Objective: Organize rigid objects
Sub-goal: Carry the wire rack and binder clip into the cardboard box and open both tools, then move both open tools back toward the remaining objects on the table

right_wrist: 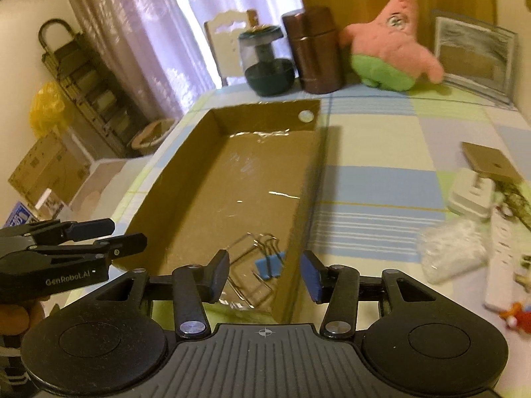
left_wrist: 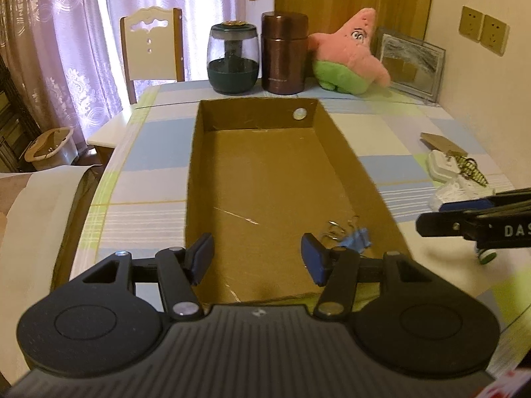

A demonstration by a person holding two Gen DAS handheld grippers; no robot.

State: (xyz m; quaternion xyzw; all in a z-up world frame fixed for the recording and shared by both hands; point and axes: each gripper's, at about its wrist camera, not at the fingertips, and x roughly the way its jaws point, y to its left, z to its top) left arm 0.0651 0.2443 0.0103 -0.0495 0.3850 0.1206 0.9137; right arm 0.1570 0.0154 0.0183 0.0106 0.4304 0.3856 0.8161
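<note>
A shallow brown cardboard box (left_wrist: 199, 152) (right_wrist: 195, 152) lies lengthwise on the checked tablecloth. Blue binder clips (left_wrist: 356, 239) (right_wrist: 269, 263) with wire handles lie in its near right corner. My left gripper (left_wrist: 259, 258) is open and empty, hovering over the box's near end. My right gripper (right_wrist: 265, 275) is open and empty above the box's near right wall and the clips. Each gripper shows from the side in the other's view: the right (left_wrist: 441, 217), the left (right_wrist: 113, 232). Loose items lie right of the box: a white charger (right_wrist: 469, 195), a clear plastic bag (right_wrist: 453, 252), a white power strip (right_wrist: 499, 258).
At the table's far end stand a dark glass jar (left_wrist: 232, 61), a brown flask (left_wrist: 283, 53), a pink plush star (left_wrist: 348, 53) and a picture frame (left_wrist: 411, 63). A cardboard piece (right_wrist: 491, 162) and a red toy (right_wrist: 516, 320) lie at the right. A chair (left_wrist: 152, 46) stands behind.
</note>
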